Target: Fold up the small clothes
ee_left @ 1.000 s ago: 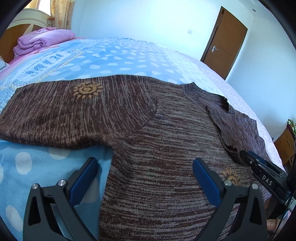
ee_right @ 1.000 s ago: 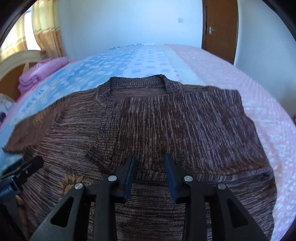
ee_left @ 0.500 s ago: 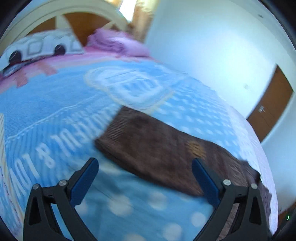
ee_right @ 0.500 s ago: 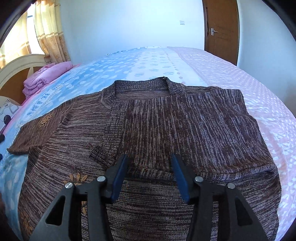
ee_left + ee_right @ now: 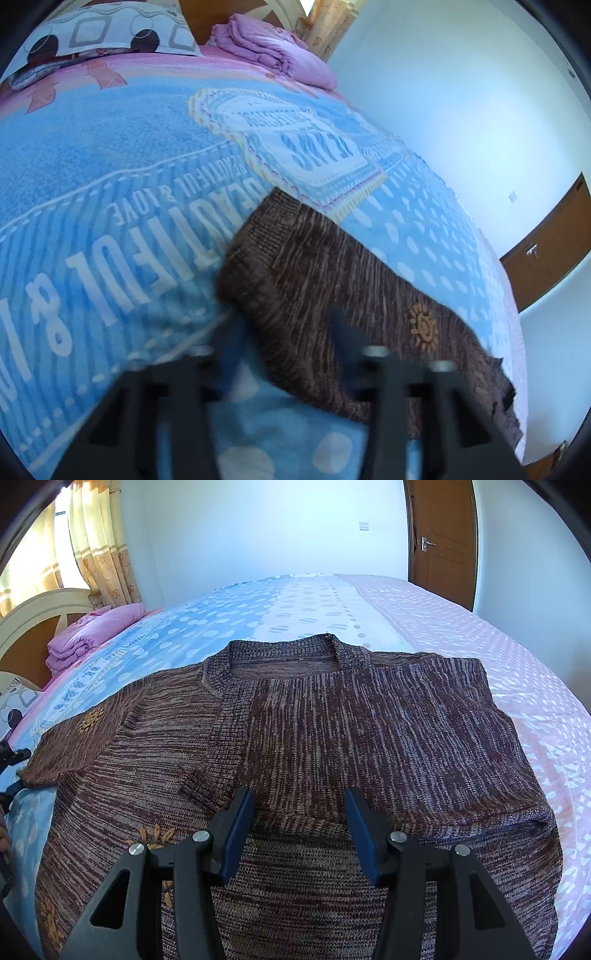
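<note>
A brown knitted sweater point(image 5: 369, 720) lies flat on the bed, its right side folded over the body. Its left sleeve point(image 5: 332, 277), with an orange sun motif, stretches out across the blue cover. My left gripper point(image 5: 288, 332) is blurred and low over the sleeve's cuff end. Its jaws are closing with the cuff's near corner between them, and the pads still stand apart. My right gripper point(image 5: 299, 830) hovers open over the folded edge near the sweater's middle, holding nothing. The left gripper's black tips point(image 5: 13, 756) show at the sleeve end.
The bedspread point(image 5: 110, 166) is blue with white lettering and dots, pink on its far side point(image 5: 498, 646). A folded purple blanket point(image 5: 273, 48) and a patterned pillow point(image 5: 103, 33) lie by the headboard point(image 5: 37, 609). A brown door point(image 5: 439, 535) stands beyond the bed.
The left view has swung from the sweater's body out to the sleeve's cuff end, and its jaws have narrowed. The right jaws have widened and the hand has stayed in place.
</note>
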### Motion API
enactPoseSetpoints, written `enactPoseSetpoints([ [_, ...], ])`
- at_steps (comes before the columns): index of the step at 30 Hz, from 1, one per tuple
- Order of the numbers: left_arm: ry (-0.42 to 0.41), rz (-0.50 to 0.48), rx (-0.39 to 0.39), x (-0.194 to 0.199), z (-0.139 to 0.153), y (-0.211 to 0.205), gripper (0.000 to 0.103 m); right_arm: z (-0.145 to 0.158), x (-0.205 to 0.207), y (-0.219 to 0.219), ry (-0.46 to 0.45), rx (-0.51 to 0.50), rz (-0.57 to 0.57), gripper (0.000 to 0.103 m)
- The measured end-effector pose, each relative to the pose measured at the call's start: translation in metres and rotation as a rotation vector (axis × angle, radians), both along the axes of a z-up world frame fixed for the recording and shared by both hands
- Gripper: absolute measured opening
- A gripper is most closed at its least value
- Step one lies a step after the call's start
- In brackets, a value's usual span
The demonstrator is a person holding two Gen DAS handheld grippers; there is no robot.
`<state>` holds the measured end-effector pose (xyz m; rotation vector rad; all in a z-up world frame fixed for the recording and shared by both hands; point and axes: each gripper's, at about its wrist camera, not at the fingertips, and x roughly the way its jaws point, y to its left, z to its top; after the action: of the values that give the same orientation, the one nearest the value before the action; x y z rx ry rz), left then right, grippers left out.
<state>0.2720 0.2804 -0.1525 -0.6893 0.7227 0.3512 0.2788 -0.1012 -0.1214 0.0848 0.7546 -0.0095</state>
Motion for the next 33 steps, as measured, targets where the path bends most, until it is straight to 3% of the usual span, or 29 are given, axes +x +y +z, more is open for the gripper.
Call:
enactPoseSetpoints([
  [3,-0.001,0.0,0.02,-0.002,-0.003,0.001,0.013,0.0,0.0,0.0,0.0,0.001,0.001,0.052],
  [6,-0.011,-0.001,0.032,0.0,0.001,0.0,0.01,0.0,0.0,-0.001,0.0,0.005,0.001,0.052],
  [9,-0.034,-0.063,0.114,0.011,0.019,-0.019,0.01,0.0,0.0,-0.002,-0.002,0.013,0.001,0.052],
  [13,-0.144,-0.236,0.277,0.024,0.061,-0.085,0.01,0.0,0.0,-0.004,-0.004,0.018,0.001,0.052],
  [17,-0.233,-0.477,0.333,0.018,0.078,-0.167,0.01,0.0,0.0,-0.004,-0.005,0.025,0.002,0.052],
  [19,-0.247,-0.594,0.312,0.011,0.071,-0.204,0.01,0.0,0.0,-0.005,-0.006,0.028,0.002,0.052],
  [22,-0.2,-0.708,0.291,0.004,0.047,-0.241,0.01,0.0,0.0,-0.005,-0.006,0.031,0.003,0.053],
  [24,-0.144,-0.739,0.305,0.005,0.03,-0.255,0.01,0.0,0.001,-0.005,-0.006,0.034,0.003,0.053],
  [26,-0.076,-0.759,0.256,0.008,0.013,-0.256,0.01,0.0,0.001,-0.005,-0.007,0.037,0.006,0.054],
  [28,-0.056,-0.743,0.203,0.013,0.011,-0.246,0.016,0.0,0.001,-0.004,-0.005,0.035,0.008,0.054],
  [30,-0.054,-0.728,0.201,0.012,0.014,-0.239,0.022,0.0,0.001,-0.003,-0.003,0.03,0.01,0.055],
  [32,-0.057,-0.728,0.236,0.007,0.019,-0.234,0.039,0.0,0.002,-0.002,-0.001,0.027,0.014,0.057],
  [33,-0.068,-0.717,0.249,0.0,0.023,-0.228,0.059,0.0,0.002,-0.002,0.0,0.027,0.015,0.057],
])
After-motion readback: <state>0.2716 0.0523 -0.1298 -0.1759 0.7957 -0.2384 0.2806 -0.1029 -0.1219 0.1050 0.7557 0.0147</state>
